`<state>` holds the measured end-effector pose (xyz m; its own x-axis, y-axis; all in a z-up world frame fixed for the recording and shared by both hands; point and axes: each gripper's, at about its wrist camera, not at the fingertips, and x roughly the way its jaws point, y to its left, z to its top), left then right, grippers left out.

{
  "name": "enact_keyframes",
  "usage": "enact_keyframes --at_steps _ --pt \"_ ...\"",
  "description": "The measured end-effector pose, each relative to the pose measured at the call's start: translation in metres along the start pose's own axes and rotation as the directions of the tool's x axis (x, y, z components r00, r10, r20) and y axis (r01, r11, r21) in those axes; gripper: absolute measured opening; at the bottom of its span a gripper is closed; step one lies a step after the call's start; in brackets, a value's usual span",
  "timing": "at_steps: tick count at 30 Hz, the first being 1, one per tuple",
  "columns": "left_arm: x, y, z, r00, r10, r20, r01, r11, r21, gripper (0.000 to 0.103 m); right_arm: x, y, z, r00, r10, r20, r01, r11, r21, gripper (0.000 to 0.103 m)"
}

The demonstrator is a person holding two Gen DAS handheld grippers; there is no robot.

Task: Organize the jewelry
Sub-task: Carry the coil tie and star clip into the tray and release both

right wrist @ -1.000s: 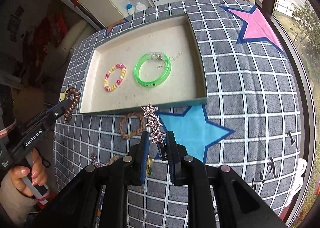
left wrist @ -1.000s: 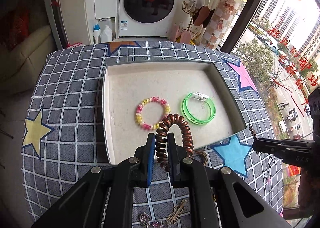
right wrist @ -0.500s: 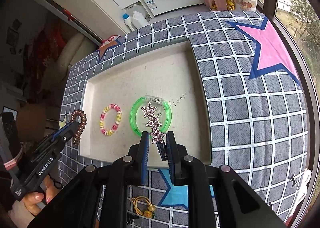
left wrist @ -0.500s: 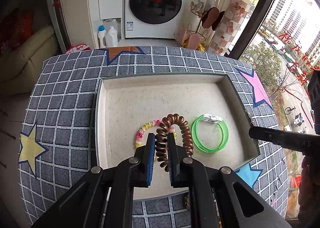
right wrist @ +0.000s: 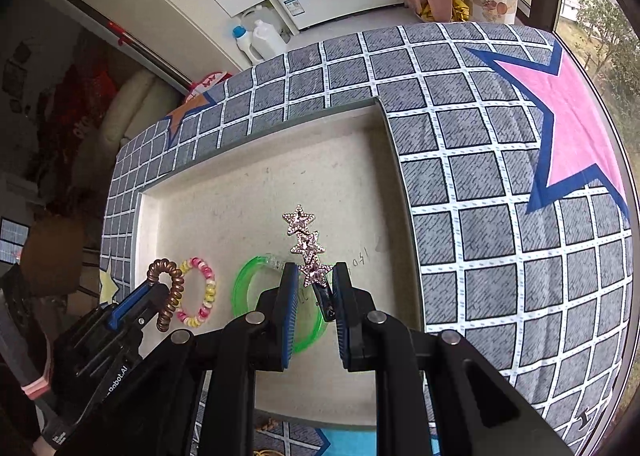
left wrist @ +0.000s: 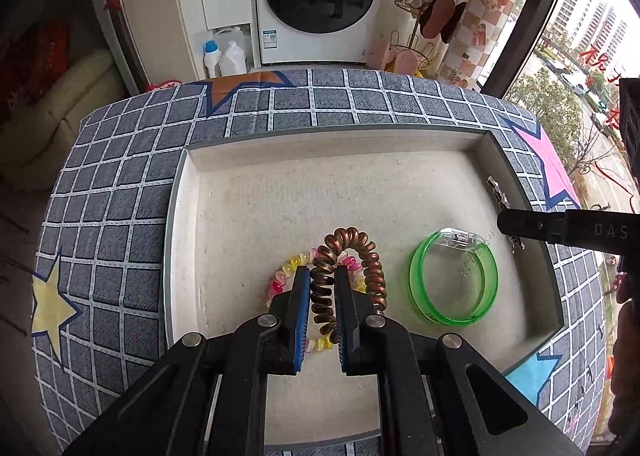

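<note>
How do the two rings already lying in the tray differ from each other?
The green bangle is one smooth, see-through hoop with a clear clasp; the beaded bracelet is a string of pink and yellow beads. The green bangle looks larger. The beaded bracelet lies nearer the left gripper, the green bangle nearer the right gripper. Both lie flat in the tray.

Shallow beige tray (left wrist: 182, 216) on grid-pattern cloth, open top, low grey rim
Brown spiral coil hair tie (left wrist: 348, 268): arched loop, one leg pinched between left gripper (left wrist: 322, 314) pads, lifted over tray's near middle, above bead bracelet
Pink-yellow bead bracelet (left wrist: 286, 276): flat on tray floor, near centre
Translucent green bangle (left wrist: 454, 280) with clear clasp: flat on tray floor, right of bead bracelet
Rhinestone three-star hair clip (right wrist: 306, 242): stars stacked in line, base end clamped in right gripper (right wrist: 314, 310), held over green bangle
</note>
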<state>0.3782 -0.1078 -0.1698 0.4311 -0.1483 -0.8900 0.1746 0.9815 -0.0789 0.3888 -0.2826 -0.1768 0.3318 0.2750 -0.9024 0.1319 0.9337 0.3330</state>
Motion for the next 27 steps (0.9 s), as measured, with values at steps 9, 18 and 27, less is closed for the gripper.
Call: enact_keyframes --at_steps 9,18,27 --pt "0.020 -0.003 -0.004 0.997 0.070 -0.035 -0.069 0.997 0.043 0.024 0.024 -0.007 0.012 0.998 -0.053 -0.018 0.053 0.999 -0.005 0.019" --pt "0.023 -0.001 -0.004 0.991 0.124 -0.050 -0.122 0.991 0.048 0.024 0.027 -0.003 0.011 0.998 -0.058 -0.013 0.057 0.998 -0.024 0.020" --pt "0.018 -0.003 -0.004 0.991 0.126 -0.048 -0.123 0.990 0.065 0.047 0.015 -0.002 0.011 1.000 -0.019 0.024 0.018 1.000 0.012 0.053"
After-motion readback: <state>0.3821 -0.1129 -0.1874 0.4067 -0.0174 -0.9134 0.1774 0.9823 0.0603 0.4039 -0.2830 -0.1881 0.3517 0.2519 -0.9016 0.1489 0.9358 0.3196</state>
